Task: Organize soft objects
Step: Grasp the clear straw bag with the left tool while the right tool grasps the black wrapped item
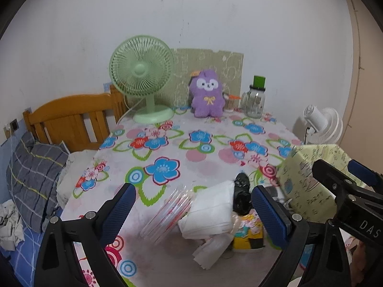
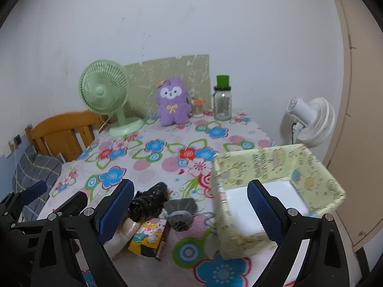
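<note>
The left gripper [image 1: 194, 209] tilts down over the table, jaws spread wide and empty; a white folded cloth [image 1: 210, 211] lies between its fingers, long axis slanting up to the right. The right gripper [image 2: 190, 211], also spread and empty, angles down with the yellow-green box [image 2: 277, 191], open side up, at its right finger.

The only lettering that reads clearly is "DAS", in pale capitals on the black body of the right gripper [image 1: 344, 179], at the lower right edge of the left wrist view. The pale yellow-green box [image 2: 277, 167] beside it carries coloured printed lettering on its inner wall, too blurred to read.
</note>
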The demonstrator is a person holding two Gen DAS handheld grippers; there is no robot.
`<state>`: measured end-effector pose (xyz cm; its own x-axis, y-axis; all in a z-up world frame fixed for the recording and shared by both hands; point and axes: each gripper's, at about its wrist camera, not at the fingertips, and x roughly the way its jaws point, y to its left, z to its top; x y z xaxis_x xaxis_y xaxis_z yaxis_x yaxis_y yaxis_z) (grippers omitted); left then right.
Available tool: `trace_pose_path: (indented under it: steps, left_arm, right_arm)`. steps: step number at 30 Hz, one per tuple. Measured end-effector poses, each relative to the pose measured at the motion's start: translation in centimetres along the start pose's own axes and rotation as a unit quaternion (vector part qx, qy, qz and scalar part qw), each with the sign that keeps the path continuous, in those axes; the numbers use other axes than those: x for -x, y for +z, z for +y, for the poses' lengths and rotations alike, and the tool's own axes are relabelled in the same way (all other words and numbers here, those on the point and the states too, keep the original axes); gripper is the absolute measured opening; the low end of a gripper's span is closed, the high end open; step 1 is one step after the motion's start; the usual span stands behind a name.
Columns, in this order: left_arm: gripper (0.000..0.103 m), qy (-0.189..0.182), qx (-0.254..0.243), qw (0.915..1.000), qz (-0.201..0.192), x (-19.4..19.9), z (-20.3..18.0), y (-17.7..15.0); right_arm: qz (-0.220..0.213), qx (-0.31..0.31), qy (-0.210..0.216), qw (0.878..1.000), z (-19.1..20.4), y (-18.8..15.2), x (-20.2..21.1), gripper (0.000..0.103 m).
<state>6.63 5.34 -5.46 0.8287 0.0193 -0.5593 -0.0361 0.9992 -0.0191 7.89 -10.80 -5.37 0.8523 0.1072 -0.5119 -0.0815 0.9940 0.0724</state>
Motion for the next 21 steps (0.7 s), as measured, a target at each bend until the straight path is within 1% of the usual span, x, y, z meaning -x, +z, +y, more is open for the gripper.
trace_pose_path:
  steps: [5, 11, 19, 21]
  left_arm:
    - [0.097, -0.002, -0.004, 0.9997, 0.025, -2.0, 0.8, -0.4]
    - [0.094, 0.003, 0.006, 0.9987, 0.050, -4.5, 2.5, -0.9]
    - [0.089, 0.005, 0.005, 0.9969, 0.078, -7.4, 3.4, -1.5]
    - [0.088, 0.008, 0.005, 0.9963, 0.086, -8.1, 3.6, -1.7]
  right_arm:
    - [0.023, 0.003, 0.005, 1.000, 1.6, -0.5, -2.3, 0.095]
    - [0.051, 0.013, 0.010, 0.999, 3.5, -1.0, -5.0, 0.093]
    - [0.095, 0.021, 0.015, 0.995, 5.1, -1.7, -8.4, 0.085]
    - [0.109, 0.019, 0.017, 0.994, 5.3, -1.9, -9.3, 0.081]
